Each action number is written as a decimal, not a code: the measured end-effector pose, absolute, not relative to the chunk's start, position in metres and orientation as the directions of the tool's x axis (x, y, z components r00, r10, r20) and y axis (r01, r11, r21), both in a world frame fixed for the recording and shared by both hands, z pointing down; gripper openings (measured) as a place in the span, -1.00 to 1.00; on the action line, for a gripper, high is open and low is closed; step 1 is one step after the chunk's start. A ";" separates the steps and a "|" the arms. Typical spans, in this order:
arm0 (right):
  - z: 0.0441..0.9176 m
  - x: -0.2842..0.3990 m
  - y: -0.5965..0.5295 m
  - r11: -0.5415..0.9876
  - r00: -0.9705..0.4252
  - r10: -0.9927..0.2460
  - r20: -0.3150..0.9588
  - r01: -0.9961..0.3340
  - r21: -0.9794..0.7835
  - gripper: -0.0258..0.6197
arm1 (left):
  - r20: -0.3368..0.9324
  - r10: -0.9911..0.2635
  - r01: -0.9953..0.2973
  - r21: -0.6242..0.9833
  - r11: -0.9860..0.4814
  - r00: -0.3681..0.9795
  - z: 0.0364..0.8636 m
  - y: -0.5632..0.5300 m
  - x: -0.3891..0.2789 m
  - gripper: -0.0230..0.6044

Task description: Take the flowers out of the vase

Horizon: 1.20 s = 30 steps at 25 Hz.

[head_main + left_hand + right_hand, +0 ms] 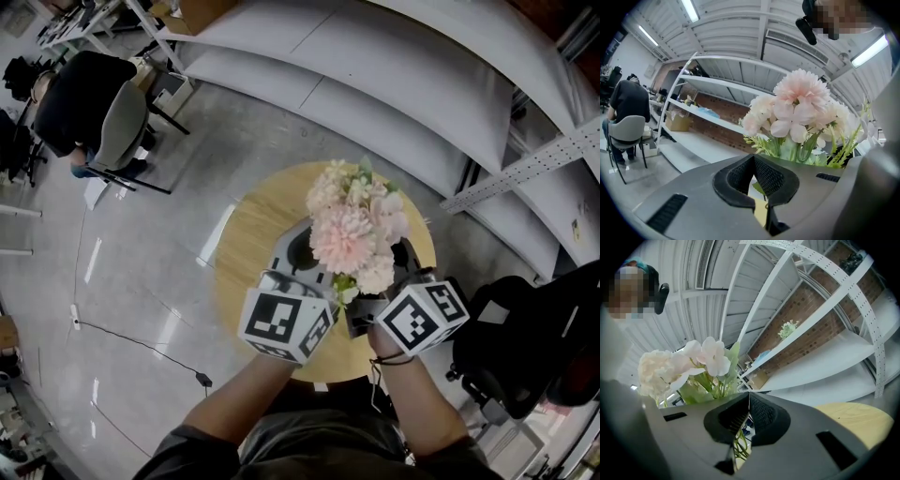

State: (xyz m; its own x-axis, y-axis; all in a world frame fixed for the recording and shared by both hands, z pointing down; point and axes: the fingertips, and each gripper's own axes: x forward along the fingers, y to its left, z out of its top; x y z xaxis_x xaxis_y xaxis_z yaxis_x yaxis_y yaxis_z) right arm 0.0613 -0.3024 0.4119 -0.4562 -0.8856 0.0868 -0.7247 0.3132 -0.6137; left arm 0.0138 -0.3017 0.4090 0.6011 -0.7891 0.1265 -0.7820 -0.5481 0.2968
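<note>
With the left gripper [753,156] and right gripper [749,394] both closed on nothing beside the flowers [354,228] near the middle of the table [251,234], I'd open one, pinch the stems [739,446] low and lift straight up.

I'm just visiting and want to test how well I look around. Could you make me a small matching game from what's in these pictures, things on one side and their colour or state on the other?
Things:
1. flowers
2. table
3. chair
4. shelves

Colour or state:
A. white, long and flat
B. pale pink and cream
C. round, light wood
D. grey, occupied

Pairs: 1-B; 2-C; 3-D; 4-A
</note>
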 end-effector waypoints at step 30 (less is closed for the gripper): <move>0.216 0.084 -0.245 0.396 -0.386 -0.909 -0.159 -0.676 -0.622 -0.87 | -0.098 -0.760 -0.733 0.210 -0.647 0.642 0.200 -0.245 0.039 -0.90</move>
